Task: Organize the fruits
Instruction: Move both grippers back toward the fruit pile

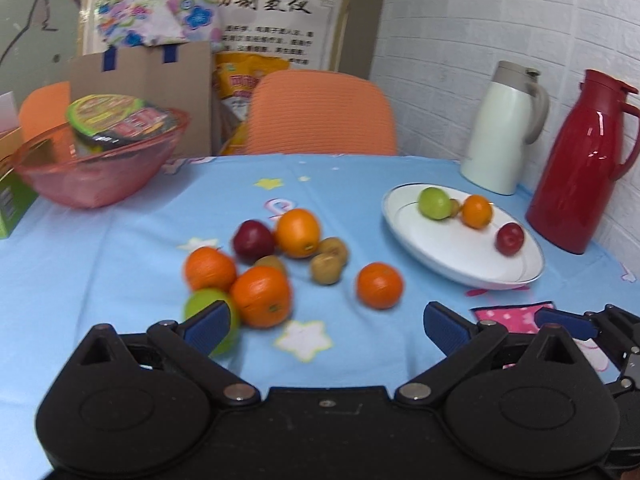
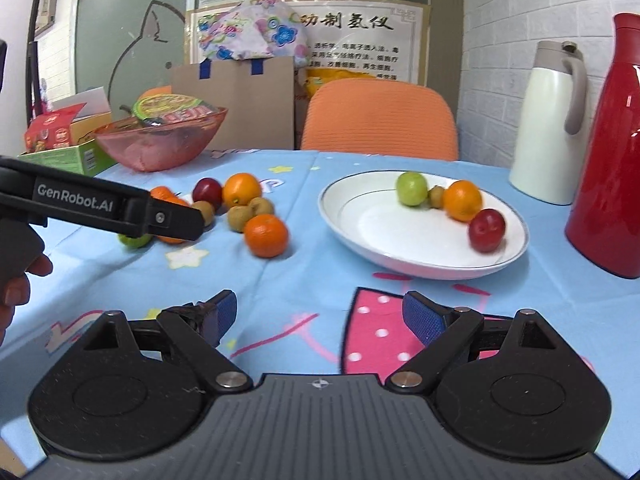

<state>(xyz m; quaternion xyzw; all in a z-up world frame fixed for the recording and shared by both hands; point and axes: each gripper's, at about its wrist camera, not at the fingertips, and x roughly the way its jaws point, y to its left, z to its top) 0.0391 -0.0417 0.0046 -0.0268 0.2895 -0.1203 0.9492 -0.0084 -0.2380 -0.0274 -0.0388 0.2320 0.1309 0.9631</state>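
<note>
Blue-clothed table [image 2: 304, 280], bearing loose oranges [image 1: 379, 285], kiwis [image 1: 327, 267], a red apple [image 1: 253, 241] and a green apple [image 1: 202, 304] at centre, a white plate [image 2: 400, 248] of fruit to the right, white jug [image 2: 548, 128] and red jug [image 2: 612, 160] beyond it, pink bowl [image 2: 160, 148] and boxes [image 2: 76, 156] far left.

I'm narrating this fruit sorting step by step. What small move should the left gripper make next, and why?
Probably ease the open left gripper forward and down around the near orange. It is empty, that fruit lies just ahead on the blue tablecloth, and the white oval plate already holding four fruits has room.
</note>
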